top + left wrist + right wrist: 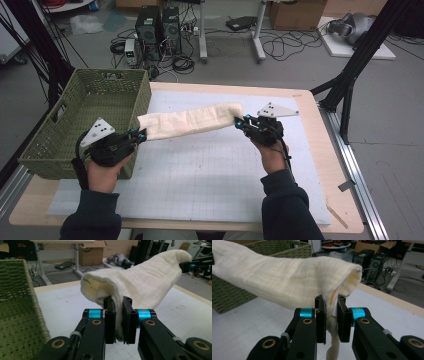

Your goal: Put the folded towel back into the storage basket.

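Holding folded cloth (190,121) taut above mat (200,175), beside basket (90,100); left gripper (141,134) and right gripper (239,121) each clamped on one end. Folding apparently done; placing in basket probably left.

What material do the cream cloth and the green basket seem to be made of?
The cloth looks like soft woven cotton, perhaps gauze: matte, with a fine crinkled weave, and it sags between the grippers. The basket looks like woven wicker or paper cord, matte olive green; its braided strands show, but the exact fibre is unclear.
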Tool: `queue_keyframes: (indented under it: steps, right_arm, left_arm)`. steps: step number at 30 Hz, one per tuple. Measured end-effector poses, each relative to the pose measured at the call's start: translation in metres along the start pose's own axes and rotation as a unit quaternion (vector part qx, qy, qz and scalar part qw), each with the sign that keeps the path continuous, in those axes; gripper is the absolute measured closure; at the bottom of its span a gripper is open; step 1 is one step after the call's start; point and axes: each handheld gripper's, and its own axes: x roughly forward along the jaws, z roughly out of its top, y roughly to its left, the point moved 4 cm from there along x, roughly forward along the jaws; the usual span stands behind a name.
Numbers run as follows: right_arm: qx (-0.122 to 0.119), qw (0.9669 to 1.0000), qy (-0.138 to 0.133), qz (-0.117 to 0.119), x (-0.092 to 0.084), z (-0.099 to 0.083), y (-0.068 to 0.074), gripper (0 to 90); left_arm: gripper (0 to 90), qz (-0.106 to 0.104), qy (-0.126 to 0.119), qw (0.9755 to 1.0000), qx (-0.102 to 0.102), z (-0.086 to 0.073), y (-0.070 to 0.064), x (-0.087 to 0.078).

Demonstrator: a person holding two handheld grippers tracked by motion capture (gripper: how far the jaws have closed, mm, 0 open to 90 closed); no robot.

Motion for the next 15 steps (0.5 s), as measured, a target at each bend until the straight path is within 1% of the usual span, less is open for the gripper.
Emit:
queue_keyframes:
  steps: [7, 10, 14, 15]
  right_arm:
    - [-0.018, 0.9998, -0.005, 0.005, 0.021, 0.025, 0.005, 81.1]
    - [-0.023, 0.9997, -0.006, 0.008, 0.034, 0.036, 0.008, 81.1]
    - [-0.03, 0.9994, -0.004, 0.014, 0.053, 0.053, 0.014, 81.1]
    - [-0.036, 0.9992, -0.005, 0.015, 0.058, 0.057, 0.016, 81.1]
  left_arm:
    - [82.7, 0.017, -0.014, 0.9998, 0.0, 0.006, 0.01, -0.017]
    - [82.7, 0.027, -0.021, 0.9994, 0.0, 0.009, 0.016, -0.024]
    - [82.7, 0.043, -0.029, 0.9986, -0.005, 0.011, 0.025, -0.036]
    - [82.6, 0.047, -0.031, 0.9984, -0.005, 0.011, 0.028, -0.039]
